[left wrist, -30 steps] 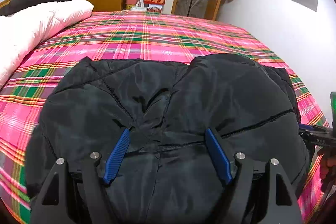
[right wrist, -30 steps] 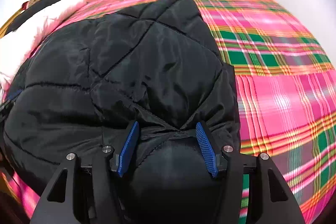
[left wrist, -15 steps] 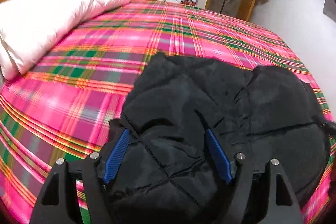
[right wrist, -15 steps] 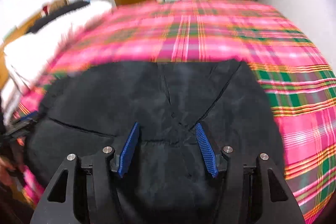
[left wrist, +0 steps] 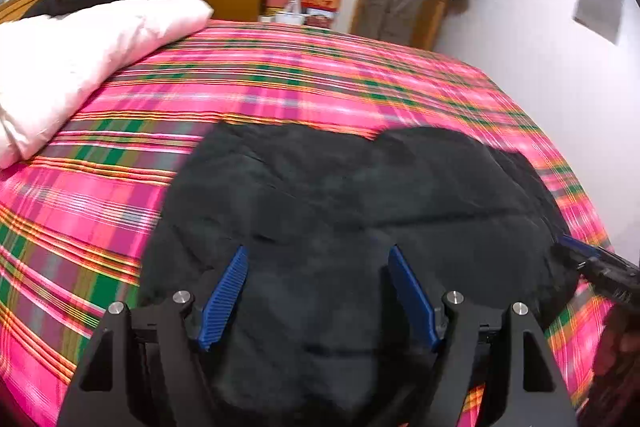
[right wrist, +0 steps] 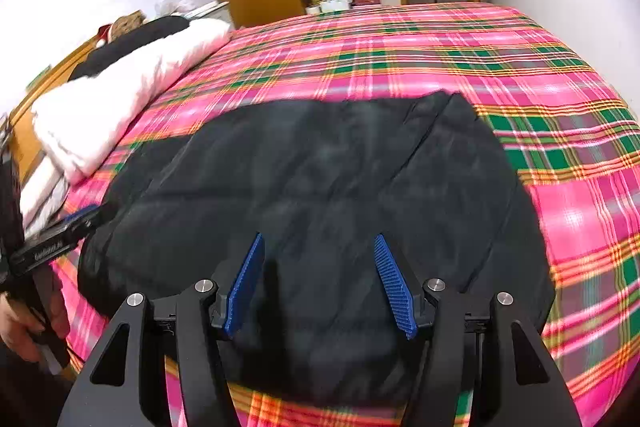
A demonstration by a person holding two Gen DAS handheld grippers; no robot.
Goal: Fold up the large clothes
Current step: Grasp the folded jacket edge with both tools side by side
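The bed (left wrist: 320, 75), covered with a pink checked sheet, filled most of both views. A white duvet (left wrist: 80, 55) lay rolled along its far left side, well apart from the work. The black padded jacket (left wrist: 340, 195) lay on the near part of the bed, close to the front edge. It was already doubled into a thick, roughly square bundle, with one fold edge showing at its far right corner.

The left gripper (left wrist: 318, 255) hung over the near left part of the bundle and the right gripper (right wrist: 318, 241) over the near right part. Both had their jaws wide apart, with nothing caught between the blue pads. The pads seemed to be above the cloth and not pressing on it.

The step in hand was probably to check the fold and prepare the next one. To do it well, each gripper needed to take the near edge through all layers, not only the slippery top skin. Both also needed to lift at equal height and carry the edge straight to the far side. Padded cloth springs back, so pressing the bundle flat afterwards would have helped.
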